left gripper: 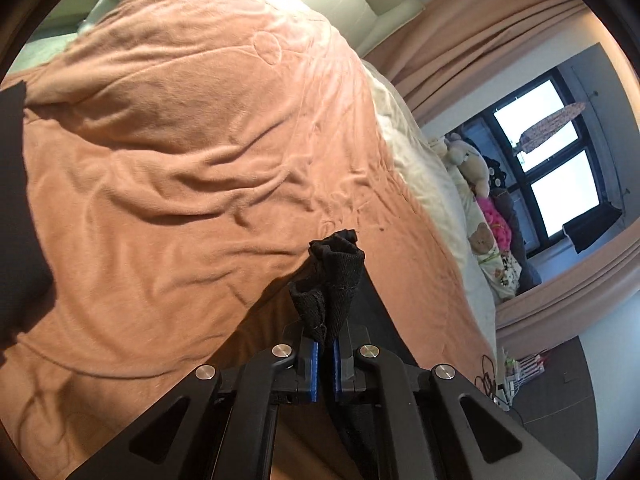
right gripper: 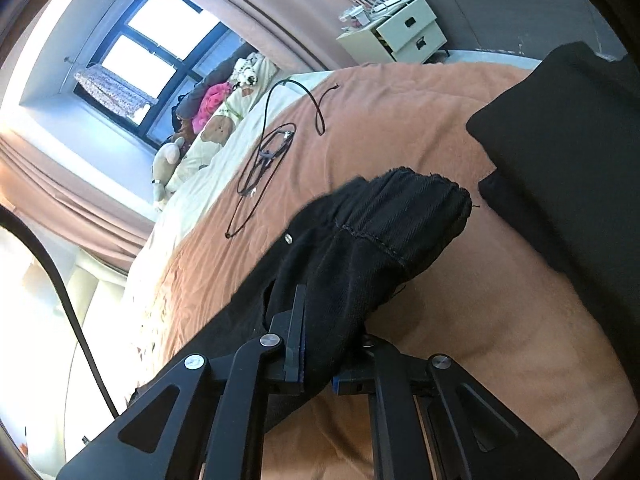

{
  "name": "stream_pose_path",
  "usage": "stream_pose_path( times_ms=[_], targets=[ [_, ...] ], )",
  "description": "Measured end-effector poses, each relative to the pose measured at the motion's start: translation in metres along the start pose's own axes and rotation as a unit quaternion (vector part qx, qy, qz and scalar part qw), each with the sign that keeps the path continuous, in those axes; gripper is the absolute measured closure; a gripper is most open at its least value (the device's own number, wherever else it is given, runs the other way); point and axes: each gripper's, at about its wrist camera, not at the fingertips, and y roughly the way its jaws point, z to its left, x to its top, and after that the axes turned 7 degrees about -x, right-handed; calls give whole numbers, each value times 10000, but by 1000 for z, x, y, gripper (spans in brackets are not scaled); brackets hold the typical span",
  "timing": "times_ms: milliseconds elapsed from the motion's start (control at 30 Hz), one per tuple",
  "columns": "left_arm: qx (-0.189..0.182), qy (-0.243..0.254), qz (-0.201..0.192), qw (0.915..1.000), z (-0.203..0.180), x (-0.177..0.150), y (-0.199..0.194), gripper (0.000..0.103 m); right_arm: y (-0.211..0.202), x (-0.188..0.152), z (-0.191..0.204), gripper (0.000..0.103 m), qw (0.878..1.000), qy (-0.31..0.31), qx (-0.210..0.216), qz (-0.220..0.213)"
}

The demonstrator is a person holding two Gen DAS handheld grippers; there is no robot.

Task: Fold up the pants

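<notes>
Two blue-padded fingers of the left gripper [left gripper: 326, 350] pinch a bunched wad of the black pants [left gripper: 334, 280] at lower centre of the left wrist view; the knit is coarse, ribbed and frayed at its upper edge, rising in a crumpled cone above the pads. Behind it, a soft, fleecy salmon blanket [left gripper: 180, 152] fills most of the frame in long rumpled creases, with a stitched oval near the top. A cream sheet [left gripper: 432, 184] edges it on the right, where plush toys [left gripper: 472, 164] sit below a dark-framed window [left gripper: 556, 160].

In the right wrist view, the right gripper [right gripper: 320, 360] is clamped on a thicker fold of the same garment at lower centre, its ribbed, gathered waistband spreading toward the centre right above the blanket. A thin black cable [right gripper: 264, 160] lies looped on the blanket at upper centre. A smooth dark cushion [right gripper: 568, 160] fills the right side, and a white two-drawer nightstand [right gripper: 404, 32] stands at the top.
</notes>
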Motion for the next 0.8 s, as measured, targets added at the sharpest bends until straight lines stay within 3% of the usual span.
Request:
stream_pose_path(
  times_ms=[800],
  targets=[
    [155, -179, -113, 9997, 62, -74, -182, 98, -83, -31, -46, 98, 9993, -63, 326, 165]
  ],
)
